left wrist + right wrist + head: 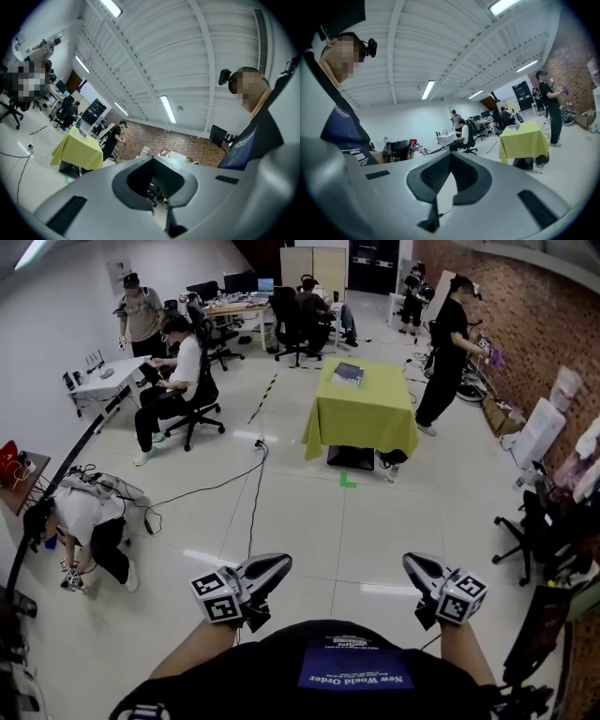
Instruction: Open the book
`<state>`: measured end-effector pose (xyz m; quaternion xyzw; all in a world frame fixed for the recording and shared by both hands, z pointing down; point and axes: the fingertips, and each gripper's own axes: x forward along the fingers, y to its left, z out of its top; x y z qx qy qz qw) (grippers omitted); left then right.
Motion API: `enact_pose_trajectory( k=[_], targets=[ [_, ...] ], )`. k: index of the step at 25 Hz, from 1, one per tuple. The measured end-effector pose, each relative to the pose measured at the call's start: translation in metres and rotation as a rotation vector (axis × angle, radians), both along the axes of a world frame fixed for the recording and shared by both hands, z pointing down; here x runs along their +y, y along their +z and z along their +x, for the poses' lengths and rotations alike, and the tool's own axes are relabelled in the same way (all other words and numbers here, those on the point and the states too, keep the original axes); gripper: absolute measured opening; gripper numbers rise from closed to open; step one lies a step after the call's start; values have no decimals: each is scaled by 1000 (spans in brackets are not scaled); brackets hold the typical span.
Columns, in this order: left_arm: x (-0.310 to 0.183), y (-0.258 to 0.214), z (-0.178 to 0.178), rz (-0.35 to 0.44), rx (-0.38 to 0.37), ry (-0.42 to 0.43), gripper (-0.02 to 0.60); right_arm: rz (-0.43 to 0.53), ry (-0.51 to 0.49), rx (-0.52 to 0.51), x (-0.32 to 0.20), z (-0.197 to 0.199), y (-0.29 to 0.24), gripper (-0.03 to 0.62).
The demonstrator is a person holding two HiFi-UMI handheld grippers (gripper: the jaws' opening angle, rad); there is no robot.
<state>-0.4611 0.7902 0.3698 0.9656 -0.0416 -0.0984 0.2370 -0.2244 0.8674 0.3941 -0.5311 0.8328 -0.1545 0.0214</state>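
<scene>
Book (348,373) lies flat on a table with a yellow-green cloth (361,418), far ahead of both claws across the pale floor (309,521). It sits about midway between them. The left gripper (275,565) is clenched tight with nothing in it. The right gripper (413,564) is clenched tight and empty too.

Left gripper (159,197) in the foreground, grey jaws closed together with nothing between them, yellow-green clothed table (77,150) far off beyond it, person in black (112,140) standing just right of the table, brick wall (178,143) behind the table, strip light (167,108) high above it
</scene>
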Motion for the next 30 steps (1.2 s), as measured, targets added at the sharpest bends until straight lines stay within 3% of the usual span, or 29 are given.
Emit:
enact_pose_trajectory(
  k=[7,15,23,30],
  targets=[
    [-38,-27,107,16,45,-35,6,42,-85,24,-57,102,-23,-14],
    [-98,-16,183,-18,37,-3,6,44,-76,10,-118,169,-14,-14],
    [-244,-26,200,-25,84,74,6,53,11,53,-245,185,-36,-14],
    [-375,-38,196,31,42,130,6,86,77,61,-359,181,-59,-14]
  ],
)
